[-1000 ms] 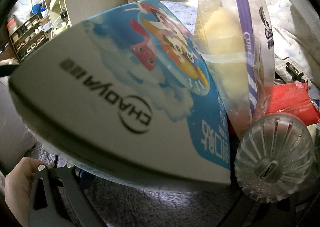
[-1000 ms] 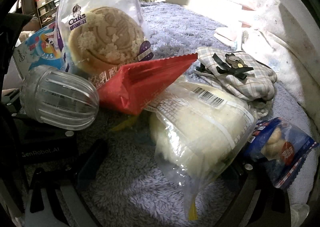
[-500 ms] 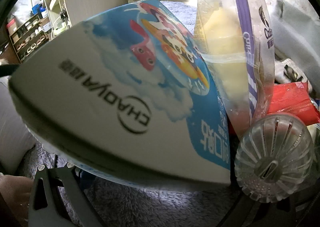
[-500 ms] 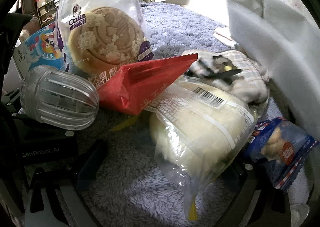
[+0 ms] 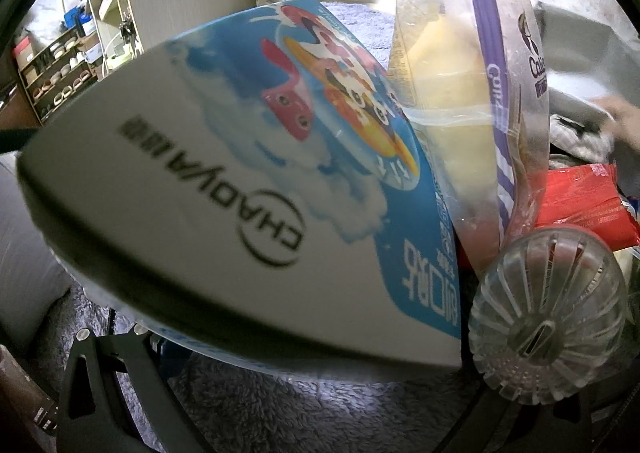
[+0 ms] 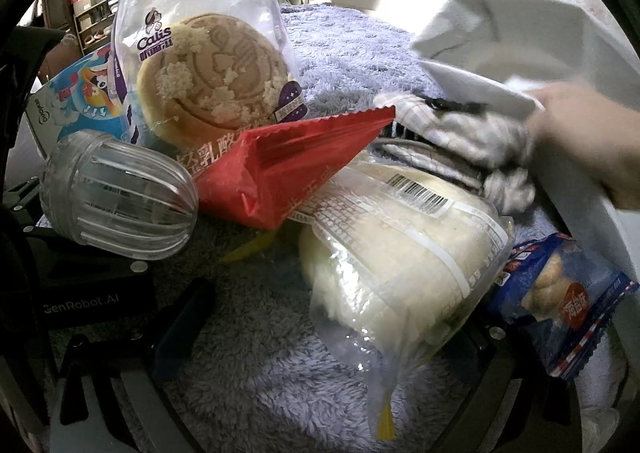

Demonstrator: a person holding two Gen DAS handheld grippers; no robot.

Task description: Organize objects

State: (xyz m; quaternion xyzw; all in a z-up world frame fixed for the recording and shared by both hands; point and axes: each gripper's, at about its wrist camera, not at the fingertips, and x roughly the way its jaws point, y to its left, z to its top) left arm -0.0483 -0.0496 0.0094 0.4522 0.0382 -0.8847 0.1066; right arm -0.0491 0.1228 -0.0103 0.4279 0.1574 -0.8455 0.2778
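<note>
Left wrist view first: the frame is filled by a blue and white box (image 5: pixel 248 189), tilted, with a cartoon print and the word CHAOYA on its white face. Just right of it a clear bread bag (image 5: pixel 472 105) with purple stripes is stood on edge, touching the box. At the near right a ribbed clear plastic dome (image 5: pixel 548 313) is seen end-on, and behind it a red snack packet (image 5: pixel 580 201) is laid. At the far right edge a blurred hand (image 5: pixel 624 121) is reached in over a checked cloth (image 5: pixel 576 133). Only one dark finger of the left tool (image 5: pixel 280 405) is shown at the near left, over the purple fleece blanket (image 5: pixel 320 409); whether it is open or closed cannot be told.

Now the right wrist view: the same pile is spread on the blanket (image 6: pixel 352 49). The round bread in its bag (image 6: pixel 208 69) is propped at the far left, with the box (image 6: pixel 76 93) behind it and the dome (image 6: pixel 120 193) lying on its side in front. The red packet (image 6: pixel 288 165) is rested against the bread bag. A pale bun in clear wrap (image 6: pixel 400 249) is lying in the middle, close to the right tool (image 6: pixel 320 373), whose jaws are spread wide with nothing gripped. A blue snack pack (image 6: pixel 568 297) is seen near right. The hand (image 6: pixel 584 133) is laid on the checked cloth (image 6: pixel 468 129).
</note>
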